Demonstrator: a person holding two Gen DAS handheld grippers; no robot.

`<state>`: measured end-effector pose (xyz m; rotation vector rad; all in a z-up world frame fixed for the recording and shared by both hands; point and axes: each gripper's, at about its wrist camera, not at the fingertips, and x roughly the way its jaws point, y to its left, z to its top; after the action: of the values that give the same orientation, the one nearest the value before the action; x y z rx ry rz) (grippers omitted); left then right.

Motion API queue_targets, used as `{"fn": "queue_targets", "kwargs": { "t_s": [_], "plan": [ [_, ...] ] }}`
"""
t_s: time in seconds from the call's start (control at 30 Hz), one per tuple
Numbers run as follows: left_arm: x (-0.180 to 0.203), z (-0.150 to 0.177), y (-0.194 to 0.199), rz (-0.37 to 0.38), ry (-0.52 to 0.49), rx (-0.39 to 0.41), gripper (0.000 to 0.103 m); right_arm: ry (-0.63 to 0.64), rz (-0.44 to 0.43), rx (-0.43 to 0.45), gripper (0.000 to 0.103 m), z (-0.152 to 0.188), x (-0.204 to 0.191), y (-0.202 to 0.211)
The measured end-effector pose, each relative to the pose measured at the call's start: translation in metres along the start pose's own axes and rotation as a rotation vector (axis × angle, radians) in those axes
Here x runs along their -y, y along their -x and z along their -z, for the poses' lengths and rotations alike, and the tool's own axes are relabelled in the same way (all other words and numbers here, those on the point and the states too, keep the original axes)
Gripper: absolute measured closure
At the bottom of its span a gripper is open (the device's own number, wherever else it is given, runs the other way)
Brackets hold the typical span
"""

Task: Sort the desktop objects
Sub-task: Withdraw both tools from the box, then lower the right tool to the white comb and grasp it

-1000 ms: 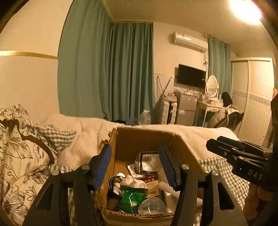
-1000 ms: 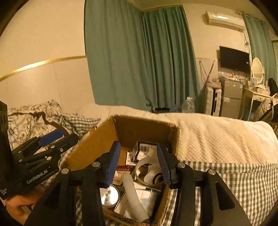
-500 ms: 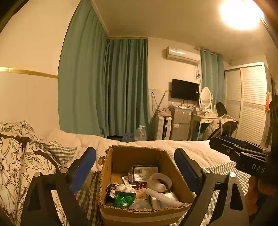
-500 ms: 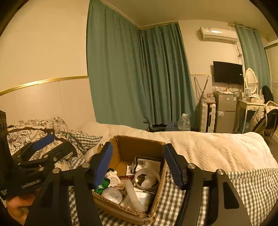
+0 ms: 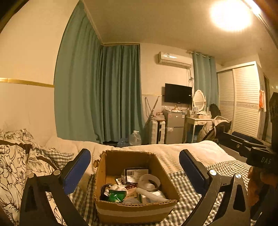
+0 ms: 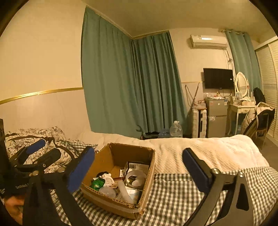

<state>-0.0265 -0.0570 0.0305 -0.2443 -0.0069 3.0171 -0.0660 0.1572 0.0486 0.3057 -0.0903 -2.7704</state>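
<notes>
**Left wrist view: box on the bed, both tongs spreading empty**

The cardboard box [image 5: 135,205] sat on the checked bedspread [image 6: 182,200], full of small clutter. It looked light, with soft, frayed walls, best taken by opposite sides. The left gripper [image 5: 134,171] and right gripper [image 6: 138,169] were opening, pinching nothing. Green curtains [image 5: 107,93] hung behind.

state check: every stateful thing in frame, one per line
left hand-held gripper: jaws opening, nothing between the pads
right hand-held gripper: jaws opening, nothing held
cardboard box: open-topped, upright on the checked bedspread, partly filled with small items
green packet: crumpled, in the box
tape roll: lying in the box
curtains: drawn
TV: screen dark
ceiling light: on
</notes>
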Motion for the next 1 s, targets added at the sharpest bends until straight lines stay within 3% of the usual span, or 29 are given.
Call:
{"fn": "queue_targets", "kwargs": {
  "t_s": [0.2, 0.4, 0.6, 0.83, 1.0],
  "plan": [
    [0.007, 0.004, 0.002, 0.032, 0.002, -0.008, 0.000, 0.035, 0.034, -0.006, 0.000, 0.003, 0.008, 0.008],
    [0.013, 0.016, -0.013, 0.060, 0.005, -0.061, 0.000, 0.033, 0.057, -0.073, 0.000, 0.017, 0.030, 0.003],
    [0.029, 0.036, -0.031, 0.056, -0.054, -0.104, 0.000, 0.063, 0.090, -0.206, 0.000, 0.044, 0.046, -0.016],
    [0.042, 0.065, -0.055, 0.067, -0.091, -0.190, 0.000, 0.174, 0.120, -0.425, 0.000, 0.099, 0.063, -0.045],
    [0.047, 0.084, -0.072, 0.076, -0.096, -0.265, 0.007, 0.243, 0.109, -0.565, 0.000, 0.130, 0.073, -0.065]
  ]
}}
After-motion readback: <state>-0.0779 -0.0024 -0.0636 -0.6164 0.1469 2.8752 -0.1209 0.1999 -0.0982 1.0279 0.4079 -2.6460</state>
